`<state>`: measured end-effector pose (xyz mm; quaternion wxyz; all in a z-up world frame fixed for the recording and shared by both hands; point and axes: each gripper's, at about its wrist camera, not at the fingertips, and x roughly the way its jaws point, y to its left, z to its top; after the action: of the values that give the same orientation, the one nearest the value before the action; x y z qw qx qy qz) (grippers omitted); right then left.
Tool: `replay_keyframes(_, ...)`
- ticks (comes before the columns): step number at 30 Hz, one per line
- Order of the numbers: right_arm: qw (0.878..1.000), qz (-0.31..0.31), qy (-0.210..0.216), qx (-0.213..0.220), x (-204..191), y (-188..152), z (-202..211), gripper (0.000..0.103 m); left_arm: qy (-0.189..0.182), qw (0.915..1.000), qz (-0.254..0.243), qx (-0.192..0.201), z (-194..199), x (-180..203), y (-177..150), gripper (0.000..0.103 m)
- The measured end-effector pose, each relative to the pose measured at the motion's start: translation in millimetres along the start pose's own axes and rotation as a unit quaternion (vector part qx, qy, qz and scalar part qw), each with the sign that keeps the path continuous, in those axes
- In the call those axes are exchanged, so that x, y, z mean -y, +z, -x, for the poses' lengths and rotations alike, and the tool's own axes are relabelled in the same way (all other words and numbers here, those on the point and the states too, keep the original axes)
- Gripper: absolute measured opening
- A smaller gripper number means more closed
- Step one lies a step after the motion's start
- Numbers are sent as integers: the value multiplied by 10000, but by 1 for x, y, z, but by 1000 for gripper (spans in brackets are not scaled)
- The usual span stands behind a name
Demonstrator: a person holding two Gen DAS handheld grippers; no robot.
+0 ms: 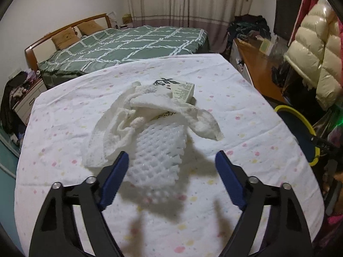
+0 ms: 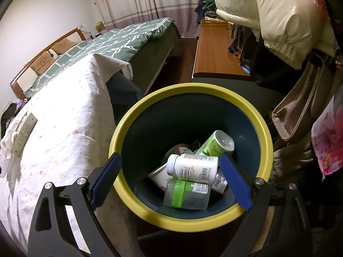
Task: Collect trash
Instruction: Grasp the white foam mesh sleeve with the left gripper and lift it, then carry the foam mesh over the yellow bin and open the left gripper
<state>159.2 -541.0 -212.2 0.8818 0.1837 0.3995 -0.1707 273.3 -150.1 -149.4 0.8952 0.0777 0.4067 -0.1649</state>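
Observation:
In the left wrist view a white foam fruit net (image 1: 159, 154) lies on the spotted white tablecloth (image 1: 246, 128), with crumpled white tissues (image 1: 137, 115) and a flat printed carton (image 1: 182, 90) just behind it. My left gripper (image 1: 171, 160) is open and empty, hovering over the near end of the net. In the right wrist view my right gripper (image 2: 171, 162) is open and empty above the yellow-rimmed dark bin (image 2: 137, 115). In the bin lie a white pill bottle (image 2: 193, 167), a green can (image 2: 216, 143) and a clear jar with a green band (image 2: 186, 194).
The bin stands off the table's right edge; its rim (image 1: 300, 117) shows in the left wrist view. A green bed (image 1: 128, 45) lies beyond the table. A wooden desk (image 2: 216, 53), a cream puffer jacket (image 2: 278, 15) and hanging bags (image 2: 295, 115) crowd the right side.

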Motion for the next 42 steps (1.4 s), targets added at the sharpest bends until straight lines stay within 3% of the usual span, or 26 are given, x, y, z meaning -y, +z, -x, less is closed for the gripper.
replay_keyframes(6,10000,-17,27,-25,2,1,-3,88,236,9994,-154,-192,-21,-4,0,62)
replay_keyframes(15,9999,-50,136,47,3,1,5,88,452,9987,-193,-141,-12,-9,-5,15)
replay_keyframes(26,9991,-43,364,200,-3,-1,24,88,47,9991,-377,197,92,-11,-31,12)
replay_keyframes(32,9986,-46,429,313,-3,-2,37,88,-270,9968,-533,529,147,8,-35,12)
replay_keyframes(36,9981,-93,415,438,5,-3,49,88,-558,9937,-677,695,160,27,-25,12)
replay_keyframes(42,9976,-185,277,605,27,-8,69,88,-1043,9871,-983,708,140,75,-5,12)
